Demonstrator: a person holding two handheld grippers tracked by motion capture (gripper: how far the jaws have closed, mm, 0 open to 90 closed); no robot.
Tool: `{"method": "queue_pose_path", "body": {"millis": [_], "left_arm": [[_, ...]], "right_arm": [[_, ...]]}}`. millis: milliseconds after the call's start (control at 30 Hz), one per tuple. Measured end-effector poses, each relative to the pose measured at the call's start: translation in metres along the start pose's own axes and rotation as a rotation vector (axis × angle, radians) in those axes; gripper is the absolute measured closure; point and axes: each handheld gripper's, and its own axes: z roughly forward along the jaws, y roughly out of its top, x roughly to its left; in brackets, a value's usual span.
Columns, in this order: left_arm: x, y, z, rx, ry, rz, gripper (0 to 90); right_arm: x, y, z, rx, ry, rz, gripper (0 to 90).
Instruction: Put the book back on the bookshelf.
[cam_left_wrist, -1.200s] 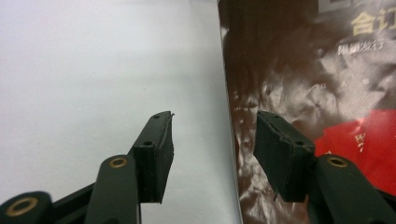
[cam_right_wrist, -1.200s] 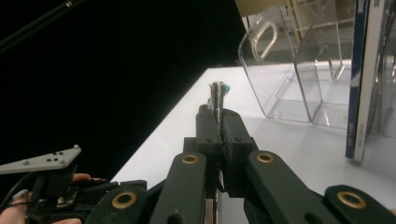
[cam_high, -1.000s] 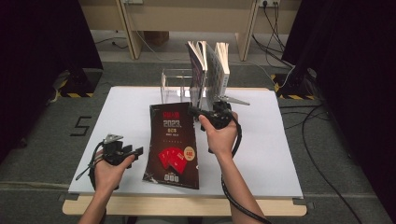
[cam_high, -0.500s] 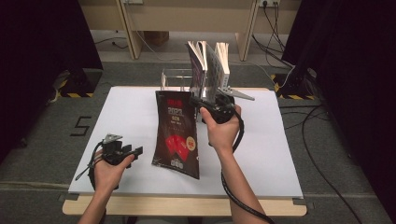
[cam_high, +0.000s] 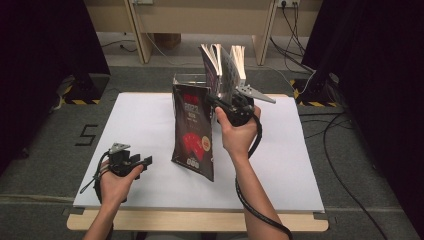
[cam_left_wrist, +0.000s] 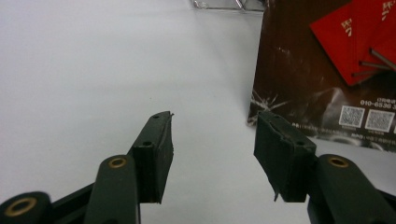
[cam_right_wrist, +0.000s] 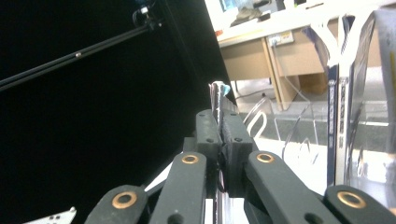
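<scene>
Black fingers of the right gripper (cam_high: 216, 101) are clamping the top edge of a dark red-printed book (cam_high: 193, 131), holding it upright mid-counter (cam_high: 300, 165), its lower edge touching. Near the front-left corner, the left gripper (cam_high: 144, 161) is resting low, fingers spread and empty.

Dark brown booklet (cam_high: 193, 131), red panels; white table (cam_high: 145, 125)

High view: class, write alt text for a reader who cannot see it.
The right gripper holds a dark magazine upright by its top edge on a white table, before a clear rack of books. The left gripper rests open nearby.
</scene>
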Motion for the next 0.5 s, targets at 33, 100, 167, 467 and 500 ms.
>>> {"method": "queue_pose_path", "body": {"millis": [33,100,167,467,500], "left_arm": [[0.000,0.000,0.000,0.001,-0.001,0.000,45.8],[0.000,0.000,0.000,-0.005,0.000,0.000,45.8],[0.000,0.001,0.000,-0.007,0.000,0.000,45.8],[0.000,0.002,-0.001,-0.017,-0.005,-0.002,46.1],[-0.001,0.002,-0.001,-0.020,-0.006,-0.001,46.1]], "right_arm": [[0.001,0.001,0.000,-0.007,-0.001,-0.003,87.8],[0.001,0.004,0.001,-0.019,-0.006,-0.012,87.8],[0.002,0.006,0.002,-0.029,-0.017,-0.017,87.8],[0.001,0.013,0.011,-0.053,-0.034,-0.033,87.9],[0.001,0.014,0.012,-0.061,-0.036,-0.037,87.8]]}}
